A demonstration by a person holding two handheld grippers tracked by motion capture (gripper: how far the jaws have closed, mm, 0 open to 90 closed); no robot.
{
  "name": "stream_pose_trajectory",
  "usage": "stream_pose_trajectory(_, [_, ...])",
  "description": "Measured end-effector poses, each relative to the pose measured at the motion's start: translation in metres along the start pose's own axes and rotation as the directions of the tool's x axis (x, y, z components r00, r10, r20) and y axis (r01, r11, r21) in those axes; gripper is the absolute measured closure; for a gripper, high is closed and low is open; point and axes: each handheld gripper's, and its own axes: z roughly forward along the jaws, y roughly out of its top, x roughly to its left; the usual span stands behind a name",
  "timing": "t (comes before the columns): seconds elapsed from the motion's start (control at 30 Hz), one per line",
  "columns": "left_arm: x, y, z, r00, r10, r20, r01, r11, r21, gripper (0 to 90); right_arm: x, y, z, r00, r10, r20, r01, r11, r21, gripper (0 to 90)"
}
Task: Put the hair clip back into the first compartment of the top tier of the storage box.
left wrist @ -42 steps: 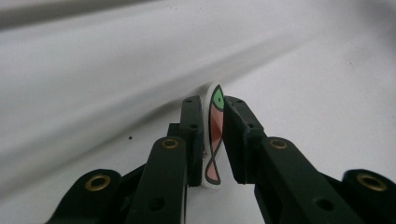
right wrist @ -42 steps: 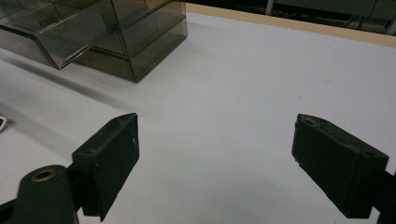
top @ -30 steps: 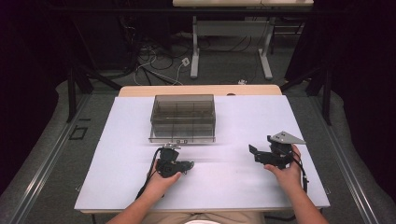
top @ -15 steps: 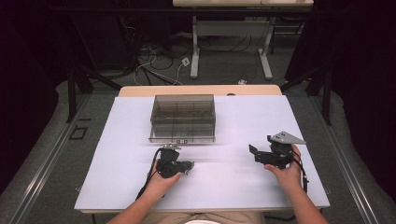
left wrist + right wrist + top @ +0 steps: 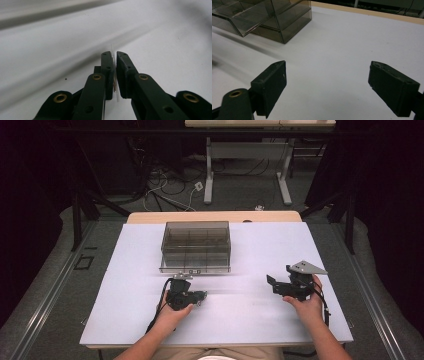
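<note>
Two grippers rest on our white table: the left gripper (image 5: 114, 72), nearer the smoky transparent plastic drawer box (image 5: 196, 246) just ahead of it, pinches a thin clear plastic sliver (image 5: 113, 53) edge-up, while the right gripper (image 5: 327, 85) gapes wide, empty, box up-left.

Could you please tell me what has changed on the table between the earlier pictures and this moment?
Nothing has visibly moved. The left gripper stays shut on a thin clear piece just above the white table, in front of the smoked plastic organizer box. The right gripper stays open with nothing between its jaws, and the box has not shifted.
</note>
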Motion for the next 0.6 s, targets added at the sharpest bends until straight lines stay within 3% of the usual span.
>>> stream_pose_trajectory(0.6, [-0.0051,-0.0016,-0.0067,0.9943,0.068,-0.082,-0.074,0.9946,-0.072,84.8,-0.0002,-0.0002,0.0000,1.0000,0.001,0.001,-0.001,1.000,0.002,14.7])
